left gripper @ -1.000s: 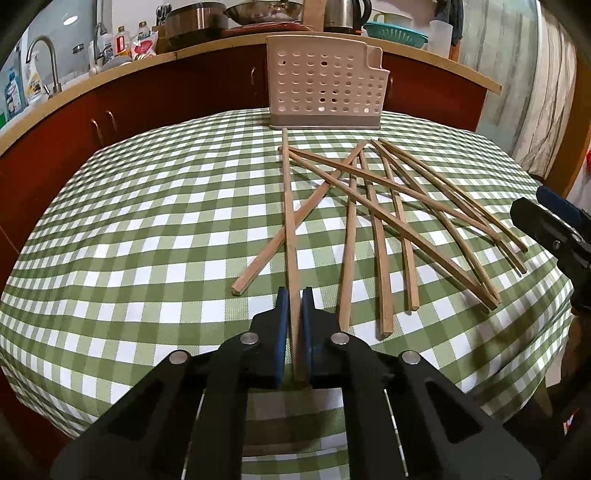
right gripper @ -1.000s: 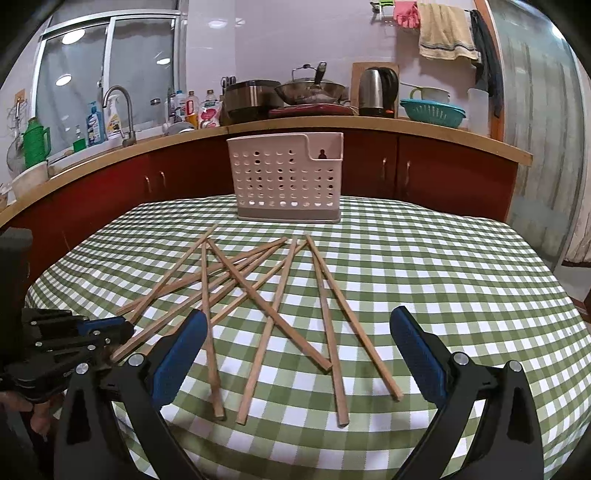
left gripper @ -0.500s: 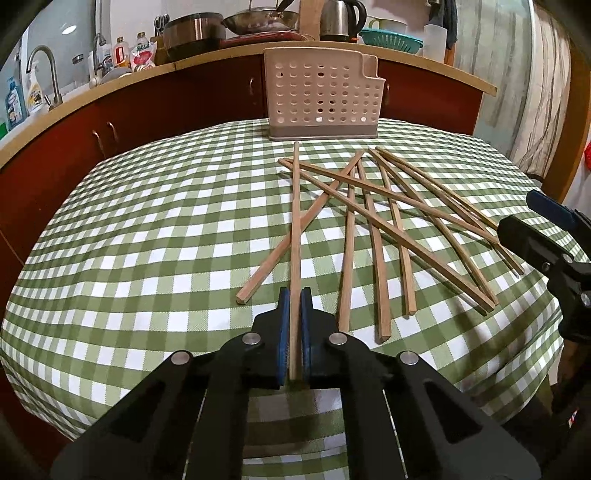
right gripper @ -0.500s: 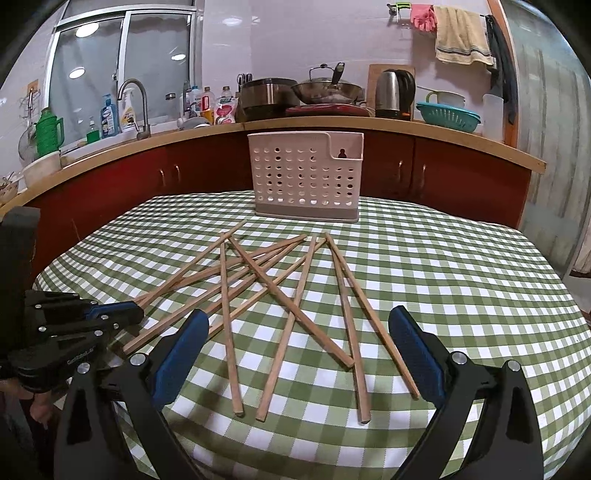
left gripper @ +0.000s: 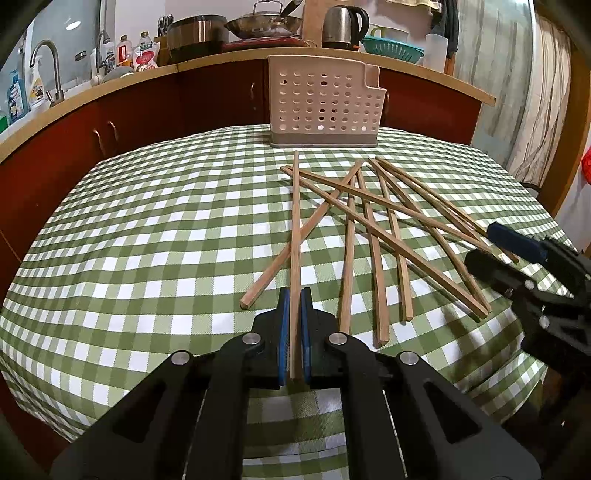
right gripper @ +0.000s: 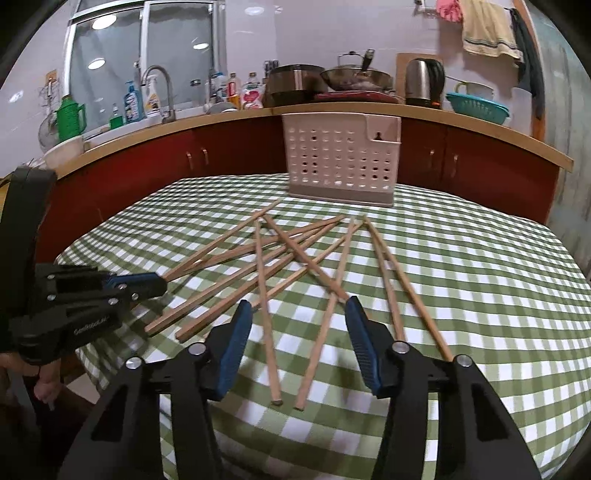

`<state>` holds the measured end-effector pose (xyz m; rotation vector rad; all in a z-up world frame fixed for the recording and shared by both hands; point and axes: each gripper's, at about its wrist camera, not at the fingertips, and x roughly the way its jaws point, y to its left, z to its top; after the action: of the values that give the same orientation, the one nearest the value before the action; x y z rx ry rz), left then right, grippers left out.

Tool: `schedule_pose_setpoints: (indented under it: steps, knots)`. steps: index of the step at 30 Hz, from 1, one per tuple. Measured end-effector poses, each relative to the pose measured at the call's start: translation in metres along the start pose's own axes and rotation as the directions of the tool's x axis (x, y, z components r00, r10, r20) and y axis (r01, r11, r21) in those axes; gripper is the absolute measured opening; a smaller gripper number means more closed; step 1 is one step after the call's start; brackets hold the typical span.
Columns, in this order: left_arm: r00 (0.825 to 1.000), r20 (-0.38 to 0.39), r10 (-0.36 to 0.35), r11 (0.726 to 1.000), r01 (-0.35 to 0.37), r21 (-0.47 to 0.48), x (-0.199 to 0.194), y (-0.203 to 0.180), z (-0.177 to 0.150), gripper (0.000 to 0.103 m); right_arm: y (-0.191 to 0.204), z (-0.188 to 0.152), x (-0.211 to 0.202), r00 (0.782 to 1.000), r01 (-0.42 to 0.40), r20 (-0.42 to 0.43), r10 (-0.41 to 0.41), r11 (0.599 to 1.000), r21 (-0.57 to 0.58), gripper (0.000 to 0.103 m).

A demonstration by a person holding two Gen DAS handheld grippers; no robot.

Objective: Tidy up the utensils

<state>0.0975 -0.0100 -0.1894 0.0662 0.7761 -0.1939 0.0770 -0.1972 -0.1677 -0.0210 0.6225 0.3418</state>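
Two grippers: both hovered at the near edge of a table, one at each side.
Sink corner: at far left a curved chrome tap (right gripper: 157, 86), a green plastic jug (right gripper: 70, 116) and bottles stood under a window.
Left gripper (left gripper: 294, 317): its blue-padded fingers (left gripper: 283, 321) were together, clamped on one long wooden chopstick (left gripper: 295, 236) that pointed toward the holder.
Surface: a green-and-white checked tablecloth (left gripper: 147, 236) covered the table.
Loose chopsticks (left gripper: 373, 229): a crossed heap of wooden sticks lay on the cloth, right of the held one and between the grippers and the holder.
Holder: a beige perforated plastic utensil holder (left gripper: 325, 101) stood upright at the far edge of the table, apart from the sticks.
Right gripper (right gripper: 299, 321): its jaws were closing, the pads apart, with two stick ends lying between them and nothing pressed.
Counter: a wooden worktop over dark red cabinets (right gripper: 476, 162) carried a wok (right gripper: 356, 77), a steel kettle (right gripper: 421, 83) and a teal colander (right gripper: 476, 107).
Far right: towels (right gripper: 487, 27) hung on the wall.
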Motion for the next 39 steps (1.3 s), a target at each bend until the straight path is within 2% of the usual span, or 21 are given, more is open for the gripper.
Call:
schedule_pose_setpoints:
  steps: [8, 11, 17, 32, 39]
  knots:
    - [1.0, 0.002, 0.001, 1.0, -0.001, -0.002, -0.001, 0.002, 0.0, 0.006, 0.007, -0.008, 0.013, 0.999, -0.039, -0.039, 0.038, 0.999, -0.023, 0.033]
    - [1.0, 0.003, 0.002, 1.0, -0.002, -0.003, -0.001, 0.002, 0.0, 0.006, 0.008, -0.011, 0.018, 0.998, -0.046, -0.054, 0.044, 0.999, -0.03, 0.03]
    - [1.0, 0.009, 0.003, 1.0, -0.003, -0.005, -0.003, 0.003, 0.0, 0.006, 0.011, -0.017, 0.025, 0.994, -0.067, -0.084, 0.063, 0.997, -0.042, 0.009]
    - [0.996, 0.086, 0.024, 1.0, -0.023, -0.011, -0.022, 0.007, 0.011, 0.006, 0.01, 0.002, -0.008, 0.998, -0.026, 0.049, 0.029, 0.998, -0.051, 0.007]
    - [0.988, 0.146, 0.046, 0.999, -0.047, -0.001, -0.038, 0.008, 0.021, 0.006, 0.01, 0.018, -0.027, 0.994, -0.019, 0.104, 0.024, 0.999, -0.048, 0.007]
